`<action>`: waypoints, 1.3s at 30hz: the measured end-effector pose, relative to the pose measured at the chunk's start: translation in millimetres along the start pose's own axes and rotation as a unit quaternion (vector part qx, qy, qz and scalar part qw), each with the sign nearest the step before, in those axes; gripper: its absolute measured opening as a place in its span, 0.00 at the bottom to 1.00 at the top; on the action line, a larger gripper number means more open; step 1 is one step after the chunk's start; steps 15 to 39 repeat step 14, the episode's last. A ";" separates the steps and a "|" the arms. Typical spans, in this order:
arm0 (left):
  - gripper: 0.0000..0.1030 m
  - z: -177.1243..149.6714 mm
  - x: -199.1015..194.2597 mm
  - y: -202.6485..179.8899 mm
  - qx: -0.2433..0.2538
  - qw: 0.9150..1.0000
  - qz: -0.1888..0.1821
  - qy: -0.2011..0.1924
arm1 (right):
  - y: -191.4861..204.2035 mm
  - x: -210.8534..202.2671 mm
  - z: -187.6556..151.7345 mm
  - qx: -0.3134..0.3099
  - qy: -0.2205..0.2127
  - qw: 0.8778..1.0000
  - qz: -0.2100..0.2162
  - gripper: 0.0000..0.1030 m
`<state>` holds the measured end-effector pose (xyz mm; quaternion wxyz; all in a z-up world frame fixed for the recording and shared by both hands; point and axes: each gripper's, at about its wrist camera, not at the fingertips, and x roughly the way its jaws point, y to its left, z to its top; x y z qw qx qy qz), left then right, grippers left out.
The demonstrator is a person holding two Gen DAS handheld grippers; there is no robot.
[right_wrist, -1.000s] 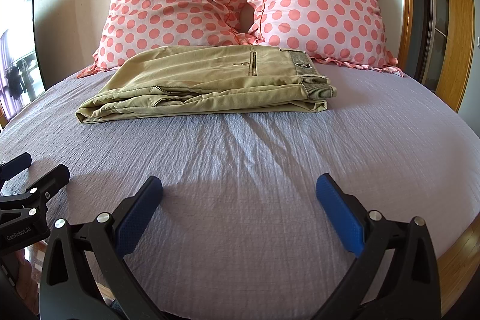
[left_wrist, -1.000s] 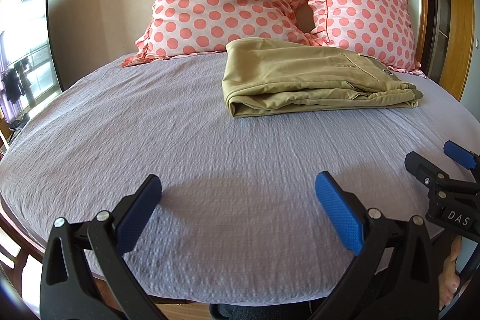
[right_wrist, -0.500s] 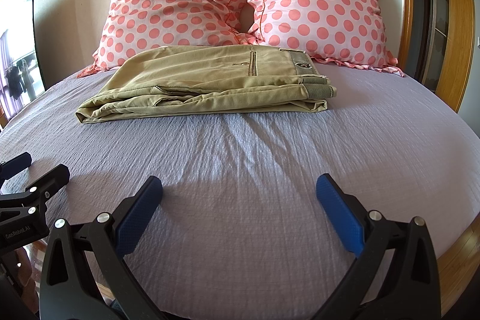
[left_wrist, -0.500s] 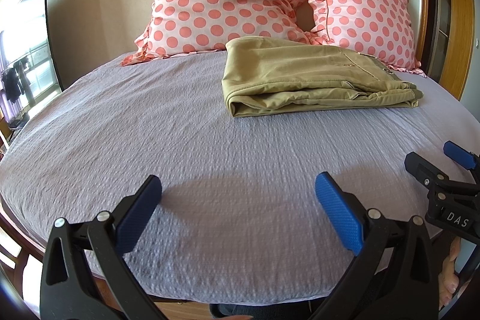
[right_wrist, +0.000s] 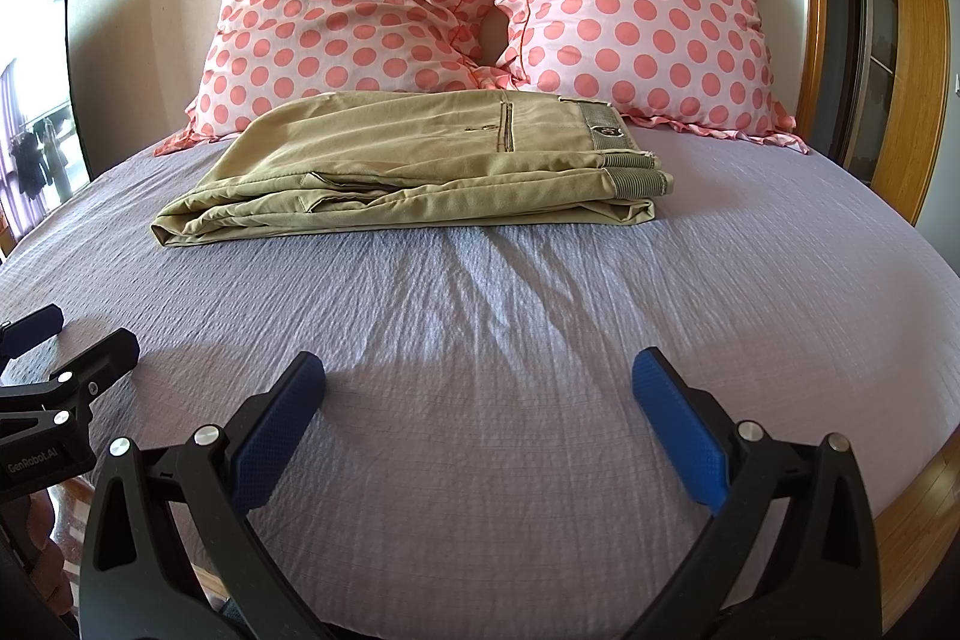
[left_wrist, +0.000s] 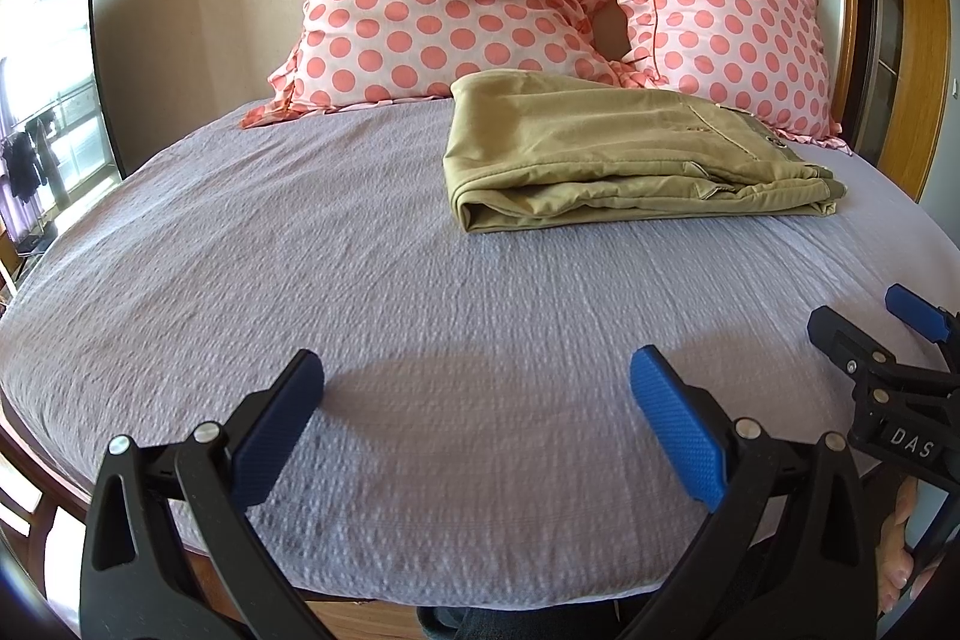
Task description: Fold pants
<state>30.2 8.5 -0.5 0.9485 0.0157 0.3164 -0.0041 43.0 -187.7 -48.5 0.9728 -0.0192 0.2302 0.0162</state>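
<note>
Khaki pants [left_wrist: 606, 157] lie folded in a flat bundle on the lilac bed sheet [left_wrist: 300, 280], near the pillows; they also show in the right wrist view [right_wrist: 420, 166], waistband to the right. My left gripper [left_wrist: 477, 418] is open and empty, low over the near part of the bed, well short of the pants. My right gripper [right_wrist: 480, 421] is open and empty too, beside the left one. Each gripper shows at the edge of the other's view: the right one [left_wrist: 870, 334], the left one [right_wrist: 66, 346].
Two pink polka-dot pillows [right_wrist: 360, 4] [right_wrist: 636, 16] lean on the wall behind the pants. A wooden frame [right_wrist: 900, 40] stands at the right. A window [left_wrist: 42, 100] is at the left. The bed's wooden edge [right_wrist: 918, 508] runs near my right gripper.
Almost nothing: both grippers stay open and hover in place with only a slight drift. The pants have not moved.
</note>
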 end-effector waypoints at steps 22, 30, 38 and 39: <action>0.98 0.8 -1.2 -1.7 0.000 1.000 0.000 -0.002 | -0.2 0.0 -0.1 0.000 0.000 1.000 0.000 0.99; 0.98 0.8 -1.2 -1.7 0.000 1.000 0.000 -0.002 | -0.2 0.0 -0.1 0.000 0.000 1.000 0.000 0.99; 0.98 0.8 -1.2 -1.7 0.000 1.000 0.000 -0.002 | -0.2 0.0 -0.1 0.000 0.000 1.000 0.000 0.99; 0.98 0.8 -1.2 -1.7 0.000 1.000 0.000 -0.002 | -0.2 0.0 -0.1 0.000 0.000 1.000 0.000 0.99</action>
